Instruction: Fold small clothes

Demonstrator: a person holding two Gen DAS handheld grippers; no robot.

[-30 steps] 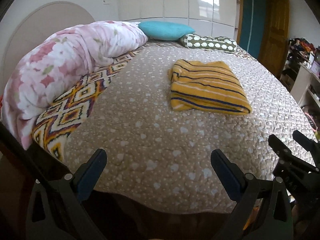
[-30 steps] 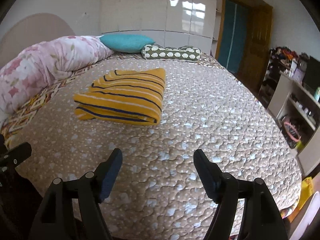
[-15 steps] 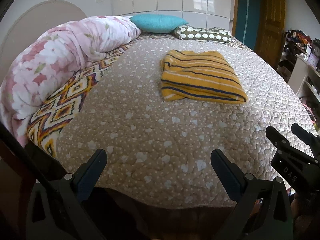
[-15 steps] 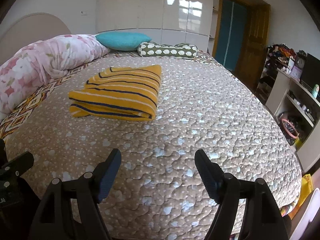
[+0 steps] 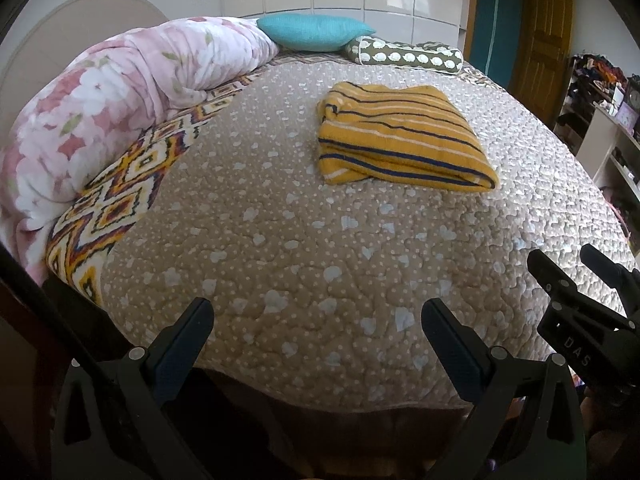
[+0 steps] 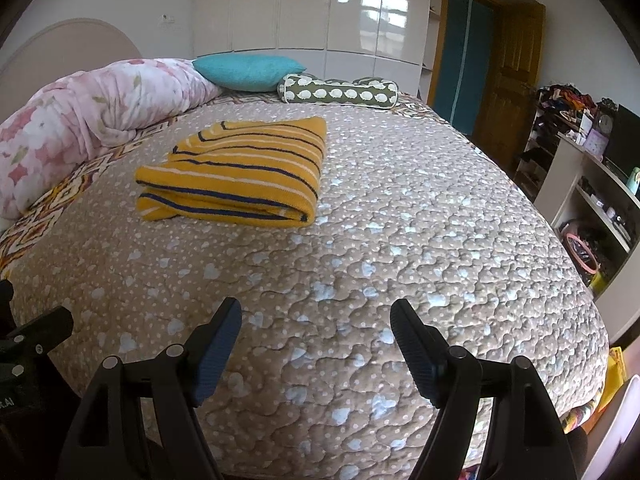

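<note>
A yellow garment with dark blue and white stripes lies folded into a rectangle on the quilted beige bedspread; it also shows in the right wrist view. My left gripper is open and empty, at the near edge of the bed, well short of the garment. My right gripper is open and empty, also near the bed's front edge. The right gripper shows at the right of the left wrist view.
A rolled pink floral duvet lies along the left side. A teal pillow and a green patterned bolster sit at the far end. Shelves with clutter and a wooden door are on the right.
Both grippers have drawn back and lowered toward the bed's near edge, so the garment looks farther off. The garment has not moved. Both stay open.
</note>
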